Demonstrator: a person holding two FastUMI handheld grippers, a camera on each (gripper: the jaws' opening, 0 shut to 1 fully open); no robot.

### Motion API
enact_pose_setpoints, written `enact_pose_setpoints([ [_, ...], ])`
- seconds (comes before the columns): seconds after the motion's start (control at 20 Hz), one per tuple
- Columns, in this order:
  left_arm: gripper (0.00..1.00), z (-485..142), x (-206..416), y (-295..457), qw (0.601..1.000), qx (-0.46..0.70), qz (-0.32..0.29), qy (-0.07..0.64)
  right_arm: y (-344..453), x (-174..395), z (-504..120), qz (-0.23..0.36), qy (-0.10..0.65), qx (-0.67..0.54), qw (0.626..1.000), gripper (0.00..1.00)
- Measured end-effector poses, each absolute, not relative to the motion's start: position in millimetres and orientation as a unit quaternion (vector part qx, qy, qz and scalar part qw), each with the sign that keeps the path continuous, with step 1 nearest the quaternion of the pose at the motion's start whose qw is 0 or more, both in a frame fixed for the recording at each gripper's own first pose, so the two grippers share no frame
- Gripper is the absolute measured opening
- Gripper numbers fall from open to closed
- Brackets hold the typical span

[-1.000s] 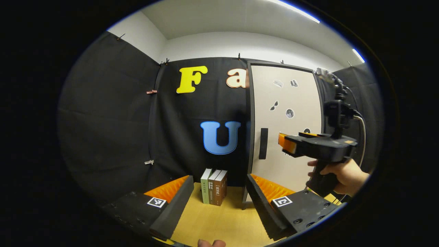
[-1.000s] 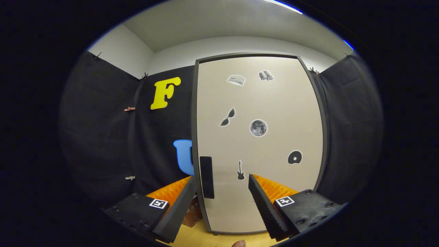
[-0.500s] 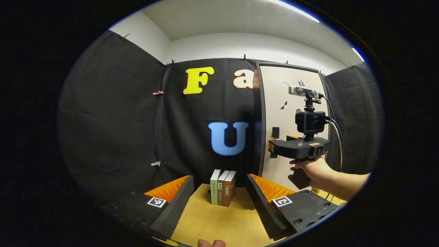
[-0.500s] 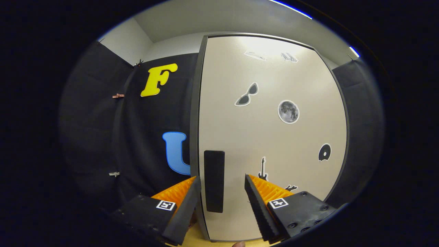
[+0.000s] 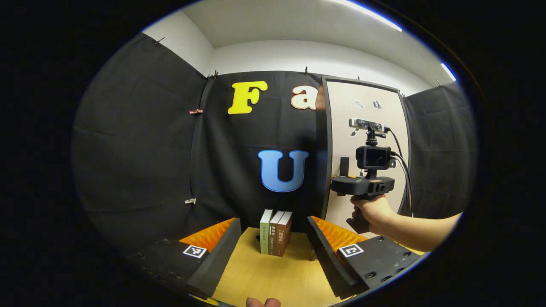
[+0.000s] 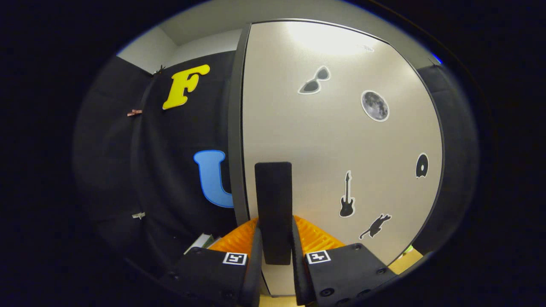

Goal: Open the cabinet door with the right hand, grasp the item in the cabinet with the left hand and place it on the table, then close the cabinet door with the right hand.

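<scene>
Slippage is the risk: the right tool (image 6: pixel 275 256) pinches the smooth handle (image 6: pixel 273 200) of the shut door (image 6: pixel 337 140), so a skewed pull could slide its fingers off. Left tool (image 5: pixel 273 251) waits spread over the counter (image 5: pixel 273 277); the item stays hidden inside the cabinet.

Black cloth walls (image 5: pixel 140 140), white wall above, ceiling light strips (image 5: pixel 367 13) — yellow wooden table (image 5: pixel 273 277)
</scene>
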State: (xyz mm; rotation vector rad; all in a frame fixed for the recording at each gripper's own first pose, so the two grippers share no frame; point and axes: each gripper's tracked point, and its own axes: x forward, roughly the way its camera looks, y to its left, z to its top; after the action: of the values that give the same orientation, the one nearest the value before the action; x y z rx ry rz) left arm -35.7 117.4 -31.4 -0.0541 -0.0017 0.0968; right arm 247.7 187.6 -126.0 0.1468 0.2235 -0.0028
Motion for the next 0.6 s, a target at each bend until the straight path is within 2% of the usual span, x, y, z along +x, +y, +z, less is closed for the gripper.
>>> enact_pose_setpoints([
  [0.1,0.96,-36,-38,120,0.998,-0.033,0.049,0.003,187,249,-127,0.001,0.108,0.069,0.992,0.35],
  [0.15,0.96,-38,-41,120,0.998,-0.035,0.05,0.005,188,247,-124,0.003,0.107,0.07,0.992,0.27],
  [0.2,0.96,-39,-43,121,0.998,-0.037,0.052,0.007,188,249,-127,0.009,0.111,0.066,0.992,0.28],
  [0.25,0.96,-39,-45,123,0.998,-0.039,0.054,0.008,188,249,-126,0.017,0.108,0.059,0.992,0.2],
  [0.3,0.96,-39,-46,124,0.998,-0.042,0.054,0.009,188,247,-127,0.027,0.113,0.063,0.991,0.2],
  [0.35,0.96,-40,-46,123,0.998,-0.043,0.053,0.009,188,244,-126,0.037,0.118,0.071,0.99,0.14],
  [0.6,0.96,-33,-38,121,0.998,-0.041,0.048,0.002,189,219,-117,0.092,0.12,0.071,0.986,0.14],
])
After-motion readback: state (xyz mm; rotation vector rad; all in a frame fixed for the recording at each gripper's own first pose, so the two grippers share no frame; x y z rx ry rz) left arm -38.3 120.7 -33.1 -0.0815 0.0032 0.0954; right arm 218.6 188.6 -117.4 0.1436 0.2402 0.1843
